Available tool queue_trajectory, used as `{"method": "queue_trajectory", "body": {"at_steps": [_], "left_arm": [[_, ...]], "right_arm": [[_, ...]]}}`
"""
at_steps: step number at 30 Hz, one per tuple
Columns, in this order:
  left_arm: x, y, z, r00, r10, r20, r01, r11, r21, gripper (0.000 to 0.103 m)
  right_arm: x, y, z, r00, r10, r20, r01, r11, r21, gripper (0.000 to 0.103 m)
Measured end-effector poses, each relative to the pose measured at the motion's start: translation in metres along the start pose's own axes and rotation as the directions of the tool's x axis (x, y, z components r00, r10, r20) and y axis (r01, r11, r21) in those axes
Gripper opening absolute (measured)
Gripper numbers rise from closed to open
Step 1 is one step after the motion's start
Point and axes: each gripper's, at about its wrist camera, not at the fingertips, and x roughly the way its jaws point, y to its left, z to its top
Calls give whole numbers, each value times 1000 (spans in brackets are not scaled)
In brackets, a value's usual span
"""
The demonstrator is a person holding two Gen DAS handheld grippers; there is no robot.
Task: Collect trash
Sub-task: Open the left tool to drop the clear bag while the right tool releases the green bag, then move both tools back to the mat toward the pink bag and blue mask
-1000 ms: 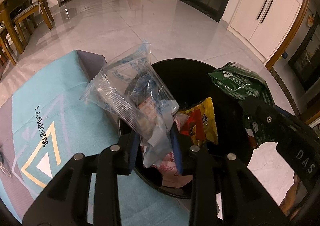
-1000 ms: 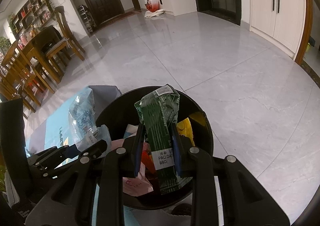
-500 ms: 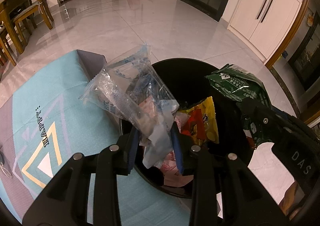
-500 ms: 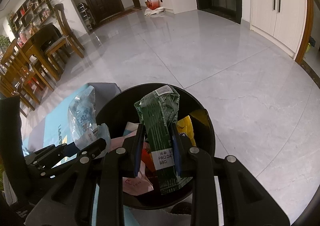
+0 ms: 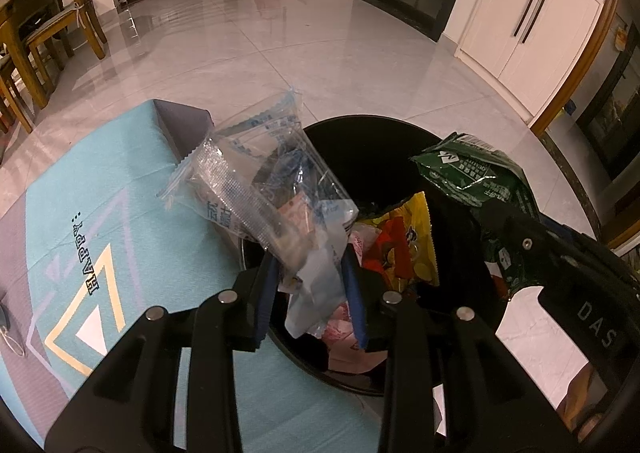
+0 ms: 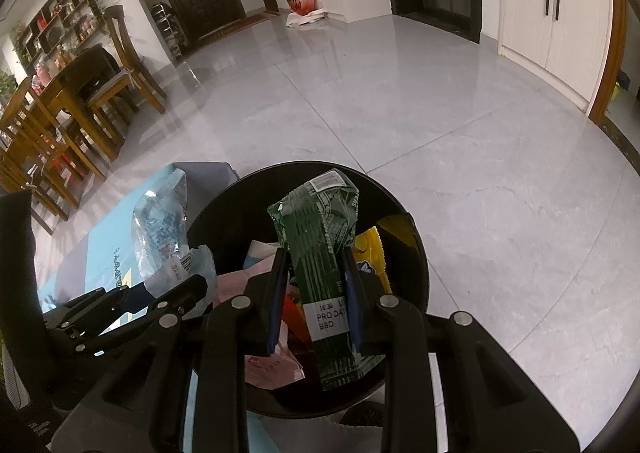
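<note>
A round black trash bin stands on the floor beside a teal mat. It holds a yellow and red snack bag and pink wrappers. My left gripper is shut on a clear blue-printed plastic bag and holds it over the bin's left rim. My right gripper is shut on a dark green wrapper and holds it above the bin's opening. The green wrapper also shows in the left wrist view, and the clear bag in the right wrist view.
A teal mat with a "HAPPY" print lies left of the bin. Grey tiled floor spreads beyond. Wooden chairs and a table stand far left. White cupboard doors line the right wall. A red and white bag sits by the far wall.
Both grippers hold their wrappers as before. The view has shifted only slightly; nothing was let go.
</note>
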Motion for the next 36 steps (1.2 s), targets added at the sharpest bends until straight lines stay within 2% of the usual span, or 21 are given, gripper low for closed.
{"method": "queue_trajectory", "body": {"at_steps": [5, 9, 15, 19, 21, 28, 29, 31, 36], "left_arm": [[1, 0, 0, 1000, -6, -2, 6, 1000, 5, 35], [1, -1, 0, 1000, -14, -3, 14, 1000, 10, 44], [-1, 2, 1, 999, -30, 12, 30, 1000, 1, 50], [-5, 4, 2, 999, -45, 28, 45, 999, 0, 60], [-11, 7, 3, 998, -49, 48, 50, 999, -5, 62], [-41, 20, -6, 988, -56, 143, 60, 998, -19, 83], [-45, 24, -9, 987, -55, 151, 59, 998, -23, 84], [-55, 32, -20, 983, -38, 179, 47, 998, -45, 89], [-86, 64, -49, 968, 35, 248, -13, 996, -92, 95]], "right_arm": [[1, -2, 0, 1000, -1, -2, 1, 1000, 0, 28], [2, -4, 3, 1000, -5, -6, 5, 1000, 1, 29], [2, -10, 0, 1000, -29, -9, 29, 999, 17, 43], [-2, -12, 1, 999, -39, 3, 39, 999, 24, 52], [-4, -13, 1, 999, -35, 9, 35, 999, 28, 53], [-11, -11, 1, 999, -30, 33, 29, 999, 21, 54], [-13, -9, 2, 999, -26, 42, 25, 999, 20, 57], [-18, -4, 3, 998, -25, 65, 23, 1000, 19, 63], [-31, 11, 1, 992, -25, 121, 23, 1000, 19, 65]]}}
